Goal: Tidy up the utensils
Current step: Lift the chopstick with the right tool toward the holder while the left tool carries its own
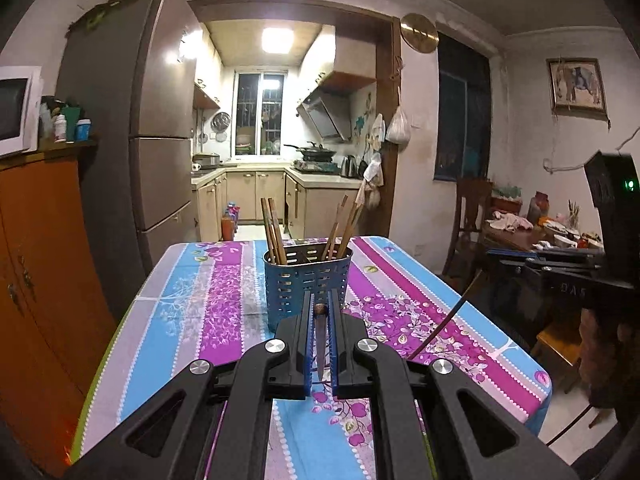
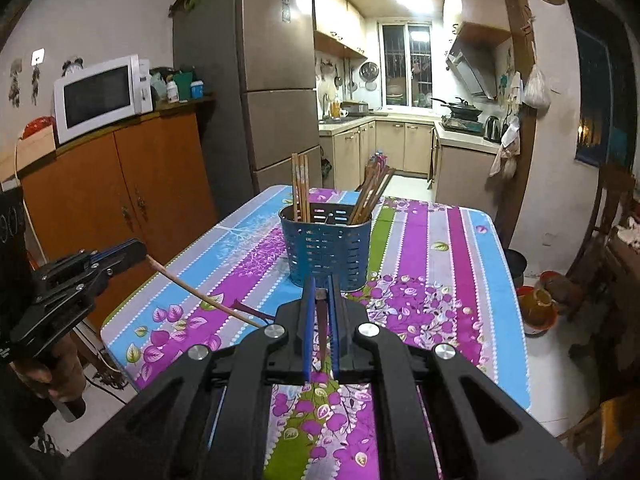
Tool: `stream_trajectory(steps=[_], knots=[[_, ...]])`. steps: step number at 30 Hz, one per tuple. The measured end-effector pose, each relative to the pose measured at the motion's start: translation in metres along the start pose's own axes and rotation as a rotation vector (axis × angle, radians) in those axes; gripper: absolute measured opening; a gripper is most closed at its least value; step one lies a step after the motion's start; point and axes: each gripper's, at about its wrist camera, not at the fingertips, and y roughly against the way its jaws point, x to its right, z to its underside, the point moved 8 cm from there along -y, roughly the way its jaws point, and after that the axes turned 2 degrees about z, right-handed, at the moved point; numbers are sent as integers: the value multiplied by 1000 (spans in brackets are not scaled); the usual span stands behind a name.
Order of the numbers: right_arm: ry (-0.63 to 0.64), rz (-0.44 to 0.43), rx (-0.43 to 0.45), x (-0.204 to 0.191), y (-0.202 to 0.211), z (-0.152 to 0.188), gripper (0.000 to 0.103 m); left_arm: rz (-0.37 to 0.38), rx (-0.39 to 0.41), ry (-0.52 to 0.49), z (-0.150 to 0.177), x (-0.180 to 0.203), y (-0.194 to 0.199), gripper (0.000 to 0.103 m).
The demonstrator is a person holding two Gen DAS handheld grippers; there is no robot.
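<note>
A blue perforated utensil holder (image 1: 307, 283) (image 2: 330, 249) stands mid-table with several wooden chopsticks (image 1: 274, 230) (image 2: 301, 186) upright in it. My left gripper (image 1: 320, 307) is shut on a chopstick (image 1: 321, 344), held above the table just short of the holder. It also shows at the left of the right wrist view (image 2: 132, 252), its chopstick (image 2: 200, 295) slanting down to the right. My right gripper (image 2: 321, 292) is shut on a chopstick (image 2: 322, 332), close in front of the holder. In the left wrist view the right gripper (image 1: 496, 254) holds a chopstick (image 1: 444, 322) that slants downward.
The table has a striped floral cloth (image 1: 224, 304) (image 2: 432, 264). An orange cabinet (image 2: 120, 184) with a microwave (image 2: 100, 96) and a fridge (image 1: 156, 128) stand to the left. A cluttered side table and chair (image 1: 520, 224) are to the right. The kitchen lies beyond.
</note>
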Motion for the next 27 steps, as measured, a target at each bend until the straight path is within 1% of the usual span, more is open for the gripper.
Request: stream_trajectory(steps=[3, 6, 11, 16, 21, 27], knots=[[13, 2, -19, -8, -2, -9, 5, 5, -26, -1, -10, -3, -5, 8], [35, 16, -23, -14, 0, -19, 5, 28, -53, -1, -20, -1, -6, 7], [34, 19, -47, -16, -2, -36, 5, 44, -119, -11, -26, 0, -13, 7], [28, 1, -101, -17, -10, -37, 5, 63, -195, -13, -24, 4, -19, 7], [19, -10, -148, -22, -18, -32, 5, 91, -234, -4, -22, 8, -24, 7], [-25, -29, -191, -20, -26, -40, 5, 116, -258, 15, -36, 6, -32, 7]])
